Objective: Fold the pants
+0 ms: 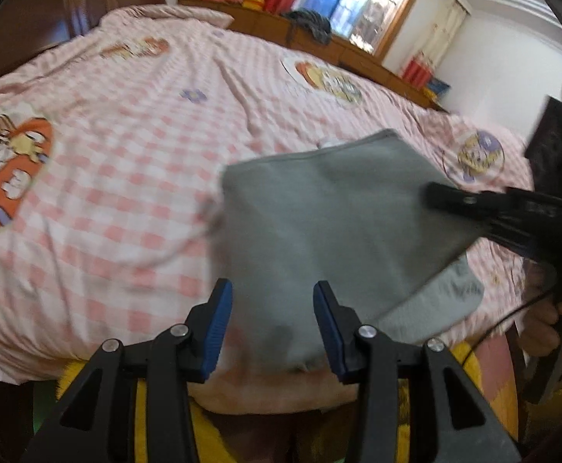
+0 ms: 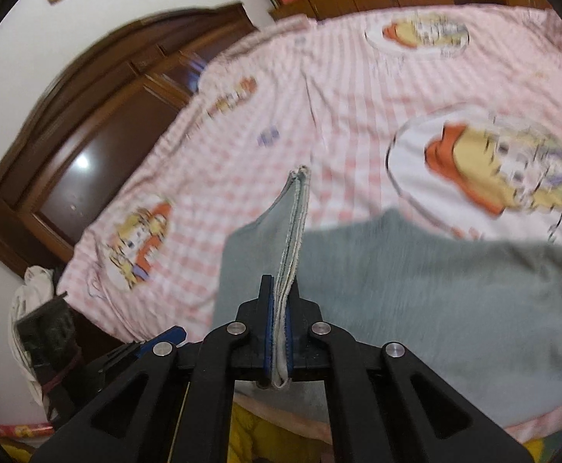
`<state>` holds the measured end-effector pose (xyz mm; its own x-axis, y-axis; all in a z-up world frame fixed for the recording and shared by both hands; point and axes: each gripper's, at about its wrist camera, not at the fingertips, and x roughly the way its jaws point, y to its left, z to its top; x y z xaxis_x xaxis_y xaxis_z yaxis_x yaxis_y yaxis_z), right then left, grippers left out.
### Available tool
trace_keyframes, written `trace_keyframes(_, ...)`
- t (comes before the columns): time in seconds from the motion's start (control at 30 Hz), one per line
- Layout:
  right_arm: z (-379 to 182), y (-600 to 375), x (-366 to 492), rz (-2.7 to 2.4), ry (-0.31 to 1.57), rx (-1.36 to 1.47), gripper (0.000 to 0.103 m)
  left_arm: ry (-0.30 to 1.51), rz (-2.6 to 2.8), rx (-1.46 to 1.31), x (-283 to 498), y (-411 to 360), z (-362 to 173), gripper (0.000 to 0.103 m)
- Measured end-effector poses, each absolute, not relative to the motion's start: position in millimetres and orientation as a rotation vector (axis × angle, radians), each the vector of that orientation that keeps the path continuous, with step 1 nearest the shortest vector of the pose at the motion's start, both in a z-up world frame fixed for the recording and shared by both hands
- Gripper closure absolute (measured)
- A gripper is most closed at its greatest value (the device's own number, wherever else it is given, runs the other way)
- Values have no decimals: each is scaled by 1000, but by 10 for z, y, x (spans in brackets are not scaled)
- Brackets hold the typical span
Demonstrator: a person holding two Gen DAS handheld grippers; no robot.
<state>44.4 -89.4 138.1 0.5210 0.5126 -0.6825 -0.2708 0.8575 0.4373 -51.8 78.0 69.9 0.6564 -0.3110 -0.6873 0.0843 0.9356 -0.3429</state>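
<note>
Two claws — right claw (image 2: 279, 332) clamps pants (image 2: 416, 301), left claw (image 1: 273, 332) gapes wide.

A bed (image 1: 134, 162) with a pink checked cartoon sheet (image 2: 358, 88) carries grey pants (image 1: 319, 231) near its front edge.

Open bed (image 1: 134, 162) left of and beyond the pants (image 1: 319, 231). Right side blocked by the right gripper (image 1: 435, 196). Wardrobe (image 2: 88, 146) and headboard (image 1: 319, 38) bounding the bed's far edges.
</note>
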Motion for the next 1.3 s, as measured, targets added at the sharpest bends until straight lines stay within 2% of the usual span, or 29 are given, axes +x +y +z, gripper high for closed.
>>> trace_keyframes(0.27, 2022, -1179, 286, 415, 760, 266, 98, 845, -232, -291, -410, 747, 691, 58)
trace_keyframes(0.6, 2263, -1824, 145, 275, 688, 289, 98, 867, -309, -220, -314, 372, 641, 57)
trace_keyframes(0.77, 2116, -2242, 117, 183, 712, 335, 98, 863, -332, -178, -244, 209, 674, 57)
trace_keyframes(1.13, 1184, -2870, 203, 60, 871, 489, 98, 881, -408, -80, -27, -304, 635, 57)
trace_keyframes(1.3, 1070, -3072, 140, 31, 863, 540, 98, 872, -457, -17, 68, -598, 649, 57)
